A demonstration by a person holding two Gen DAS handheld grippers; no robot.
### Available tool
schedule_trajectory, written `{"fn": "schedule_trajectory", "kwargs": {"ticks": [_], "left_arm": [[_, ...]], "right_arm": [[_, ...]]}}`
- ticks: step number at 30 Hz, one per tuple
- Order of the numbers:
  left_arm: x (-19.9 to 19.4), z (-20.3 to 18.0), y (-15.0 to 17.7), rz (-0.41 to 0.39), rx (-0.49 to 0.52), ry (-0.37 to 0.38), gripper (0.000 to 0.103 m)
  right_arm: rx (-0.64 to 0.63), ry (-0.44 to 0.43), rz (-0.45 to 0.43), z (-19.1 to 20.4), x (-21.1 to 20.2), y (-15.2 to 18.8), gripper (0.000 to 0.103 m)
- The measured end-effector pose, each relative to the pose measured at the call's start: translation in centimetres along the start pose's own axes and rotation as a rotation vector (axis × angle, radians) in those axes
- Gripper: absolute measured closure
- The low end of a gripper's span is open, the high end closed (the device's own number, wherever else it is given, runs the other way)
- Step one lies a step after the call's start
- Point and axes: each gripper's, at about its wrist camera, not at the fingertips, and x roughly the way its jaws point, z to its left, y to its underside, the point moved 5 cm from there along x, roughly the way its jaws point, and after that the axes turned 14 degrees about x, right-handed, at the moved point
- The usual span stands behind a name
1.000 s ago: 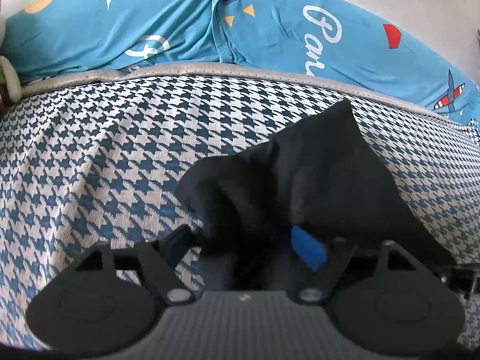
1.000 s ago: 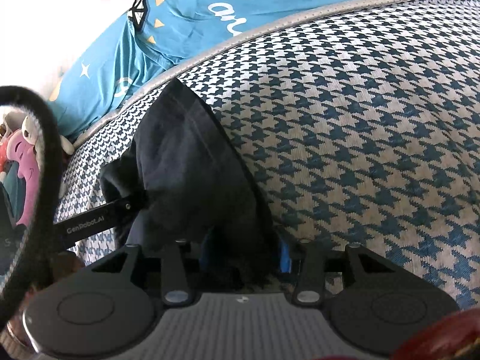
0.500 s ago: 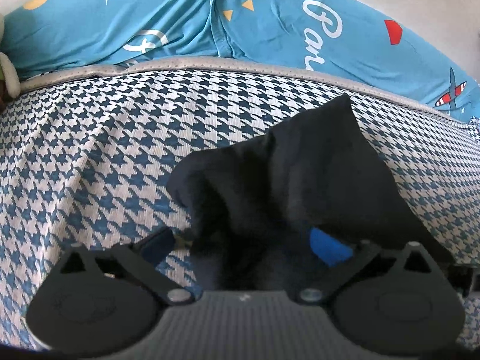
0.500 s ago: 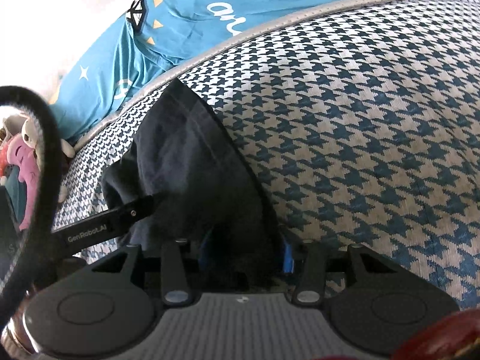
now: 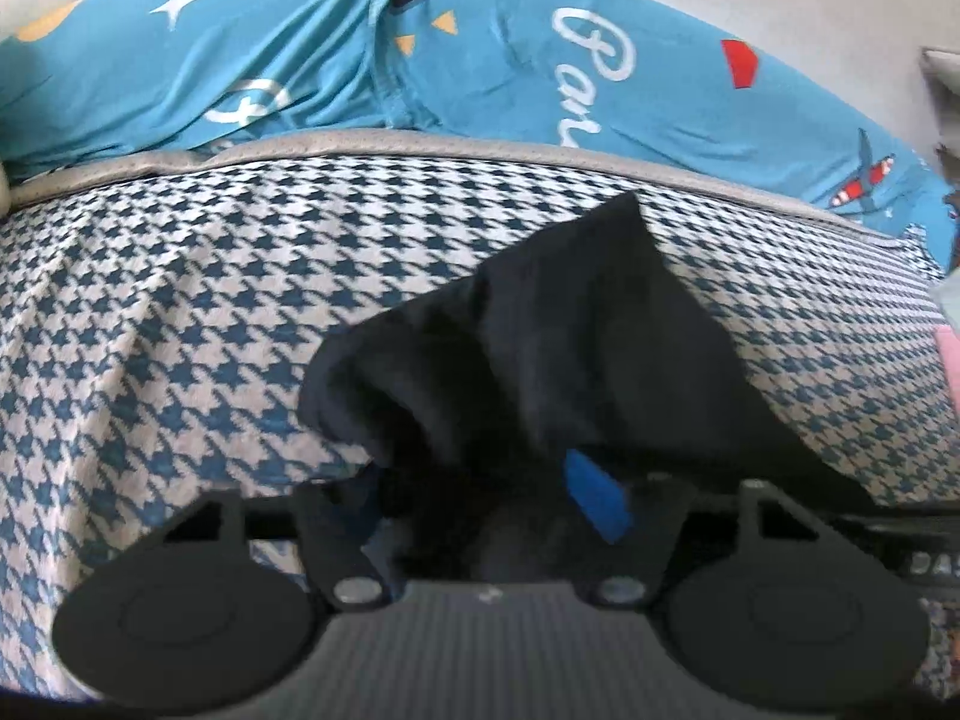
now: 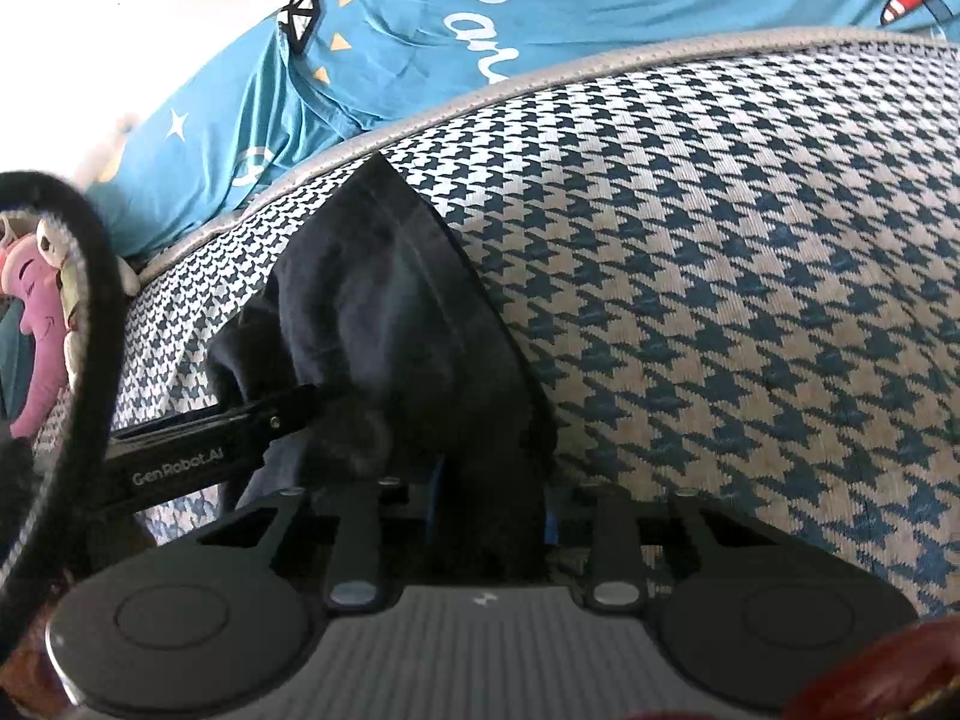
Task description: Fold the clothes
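The dark navy crumpled cloth garment [image 5: 540, 360] bunches (peak tilted) between both just-closing jaws, left gripper [image 5: 486, 504] and right gripper [image 6: 489, 498] pinching it.

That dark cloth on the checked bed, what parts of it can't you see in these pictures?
- Dark cloth, left wrist view: its near end is hidden behind the left gripper.
- Right wrist view: the cloth's near edge disappears between the right gripper's jaws, and its left side is crossed by the other gripper.
- What garment it is: too bunched and dark to tell.
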Motion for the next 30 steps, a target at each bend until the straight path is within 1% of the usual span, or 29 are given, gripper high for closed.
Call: {"fn": "schedule_trajectory", "kwargs": {"ticks": [5, 10, 13, 15, 16, 18, 19, 20, 23, 26, 28, 29, 30], "left_arm": [[-0.2, -0.6, 0.0, -0.017, 0.039, -0.012, 0.063], [-0.1, -0.7, 0.0, -0.02, 0.043, -0.02, 0.064], [-0.1, -0.6, 0.1, -0.02, 0.034, -0.029, 0.055], [-0.2, -0.1, 0.3, -0.015, 0.013, -0.02, 0.045], [-0.2, 0.2, 0.4, -0.011, 0.001, -0.013, 0.043], [-0.2, 0.8, 0.7, -0.004, -0.025, -0.003, 0.032], [-0.3, 1.1, 0.8, -0.003, -0.031, -0.002, 0.029], [-0.3, 1.2, 1.0, -0.003, -0.036, -0.002, 0.025], [-0.5, 1.2, 1.4, -0.007, -0.025, -0.008, 0.019], [-0.5, 1.6, 1.5, -0.008, -0.048, -0.003, 0.013], [-0.3, 1.8, 1.5, -0.014, -0.072, 0.008, 0.014], [-0.3, 1.9, 1.5, -0.019, -0.079, 0.012, 0.02], [-0.4, 1.9, 1.5, -0.028, -0.081, 0.015, 0.04]], "right_arm": [[-0.017, 0.004, -0.008, 0.1, -0.1, 0.1, 0.076], [-0.028, 0.007, -0.01, 0.1, -0.2, 0.1, 0.077], [0.007, -0.002, -0.001, -0.3, -0.2, 0.1, 0.075], [0.028, -0.008, 0.006, -0.5, -0.2, 0.1, 0.074], [0.03, -0.009, 0.007, -0.5, -0.2, 0.1, 0.073], [0.034, -0.011, 0.01, -0.5, -0.2, 0.1, 0.072], [0.036, -0.012, 0.011, -0.6, -0.2, 0.2, 0.071], [0.038, -0.012, 0.012, -0.5, -0.2, 0.2, 0.071], [0.039, -0.01, 0.012, -0.5, -0.2, 0.3, 0.071], [0.043, -0.01, 0.011, -0.5, -0.2, 0.3, 0.071], [0.047, -0.011, 0.009, -0.5, -0.1, 0.4, 0.07], [0.043, -0.01, 0.007, -0.5, -0.1, 0.4, 0.071], [0.038, -0.009, 0.004, -0.5, -0.1, 0.5, 0.072]]}}
